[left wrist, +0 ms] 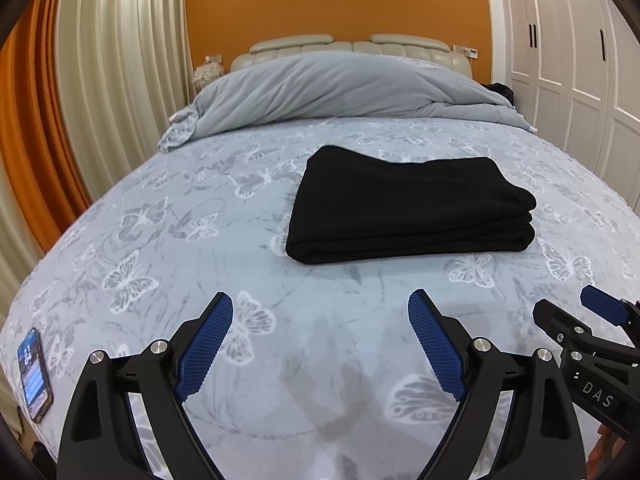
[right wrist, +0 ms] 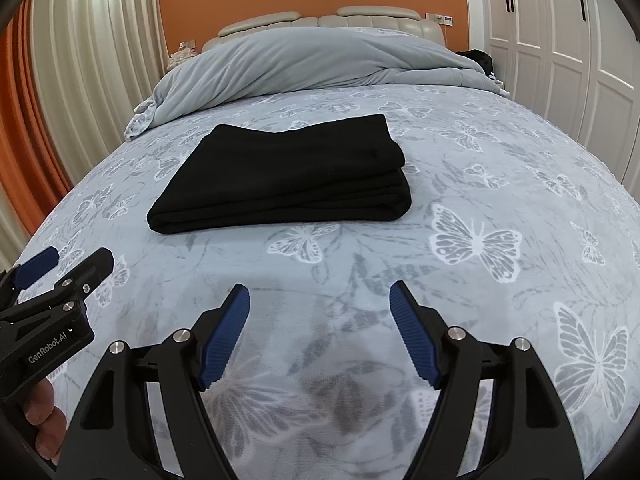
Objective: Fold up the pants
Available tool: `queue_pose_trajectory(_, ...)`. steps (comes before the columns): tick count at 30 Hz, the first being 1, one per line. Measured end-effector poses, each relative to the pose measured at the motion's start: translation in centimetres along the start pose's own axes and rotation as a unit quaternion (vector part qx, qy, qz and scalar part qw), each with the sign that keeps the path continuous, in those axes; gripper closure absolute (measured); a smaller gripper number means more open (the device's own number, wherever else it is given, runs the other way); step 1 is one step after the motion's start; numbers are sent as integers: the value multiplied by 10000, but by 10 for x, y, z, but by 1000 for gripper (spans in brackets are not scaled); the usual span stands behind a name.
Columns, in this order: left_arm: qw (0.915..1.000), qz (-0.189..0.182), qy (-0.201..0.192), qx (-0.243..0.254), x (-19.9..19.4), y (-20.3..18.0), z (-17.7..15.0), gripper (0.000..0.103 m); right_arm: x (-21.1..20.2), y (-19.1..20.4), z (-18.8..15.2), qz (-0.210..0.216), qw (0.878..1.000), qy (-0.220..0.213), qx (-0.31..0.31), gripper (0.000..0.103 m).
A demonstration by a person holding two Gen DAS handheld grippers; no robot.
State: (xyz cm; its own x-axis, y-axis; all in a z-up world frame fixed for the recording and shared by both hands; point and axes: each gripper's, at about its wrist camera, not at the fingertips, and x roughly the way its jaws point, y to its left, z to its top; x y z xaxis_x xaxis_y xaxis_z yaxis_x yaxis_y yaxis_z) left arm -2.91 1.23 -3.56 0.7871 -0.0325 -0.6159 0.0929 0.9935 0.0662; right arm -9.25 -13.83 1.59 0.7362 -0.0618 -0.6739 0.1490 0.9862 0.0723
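Pants (left wrist: 408,204), black and folded into a neat stack, lie on the butterfly-print bed (left wrist: 200,240) below the rumpled grey duvet (left wrist: 340,88). My left tool (left wrist: 320,316) and right tool (right wrist: 320,306) hover nearer than the pants, both spread wide, gripping nothing.

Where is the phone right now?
The dark rectangular phone with its lit screen lies at the bed's left edge in the left wrist view, on the butterfly-print blue bedspread, beside the left claw.

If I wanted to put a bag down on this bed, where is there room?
Plenty: the bedspread is bare right of the folded pants, and between the pants and both open grippers. Left of the pants is free too, down to the phone at the edge. Only the head end is crowded, under the bunched duvet.
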Motion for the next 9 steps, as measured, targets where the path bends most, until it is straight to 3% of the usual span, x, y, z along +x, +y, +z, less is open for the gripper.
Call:
queue_pose_trajectory(4,9995,-122,224,-190,5,6,2,16,0,0,0,-9,10000,-2,-9,32)
queue_pose_trajectory(9,9996,-78,232,-160,5,5,1,16,-1,0,0,-15,10000,4,8,32)
